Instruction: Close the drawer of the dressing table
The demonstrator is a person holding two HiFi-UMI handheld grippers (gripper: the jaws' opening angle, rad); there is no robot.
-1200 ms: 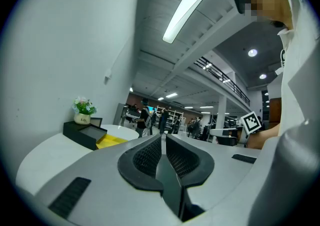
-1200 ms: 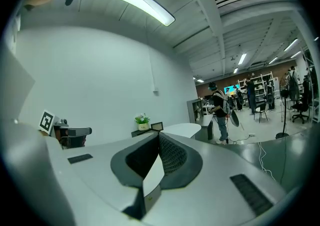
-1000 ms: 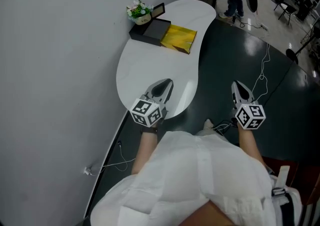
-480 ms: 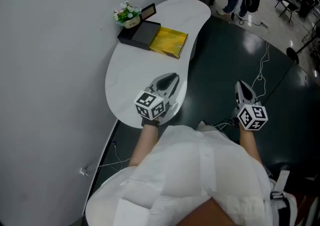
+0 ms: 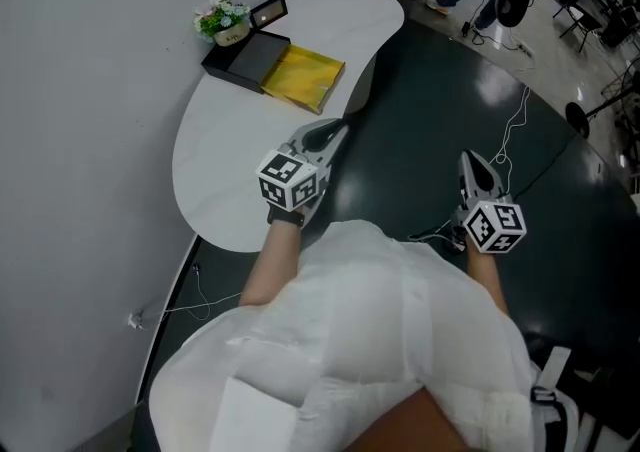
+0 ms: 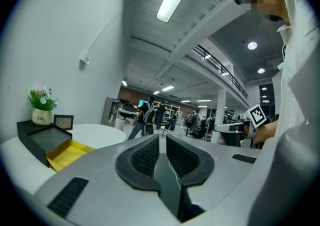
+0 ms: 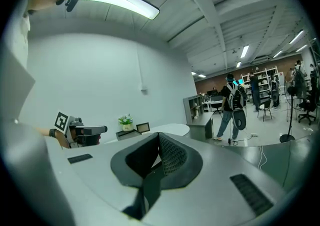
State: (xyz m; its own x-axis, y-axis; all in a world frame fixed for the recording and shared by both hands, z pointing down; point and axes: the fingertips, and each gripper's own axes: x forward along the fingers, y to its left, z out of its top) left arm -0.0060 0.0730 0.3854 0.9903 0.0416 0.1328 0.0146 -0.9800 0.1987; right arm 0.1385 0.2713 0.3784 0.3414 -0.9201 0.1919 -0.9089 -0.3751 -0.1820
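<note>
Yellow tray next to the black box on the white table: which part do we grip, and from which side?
Grip the yellow tray by its free rim, the one facing away from the black box, coming in from the open floor side of the table. It lies flat and seems to have a thin raised rim; the box and the wall block the other side. The left gripper is nearer.

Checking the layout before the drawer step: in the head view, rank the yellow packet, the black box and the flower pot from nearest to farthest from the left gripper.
From the left gripper:
1. the yellow packet, lying on the dressing table just ahead of the gripper.
2. the black box, right beside the packet on its far left side.
3. the flower pot, beyond the box at the table's back edge.
</note>
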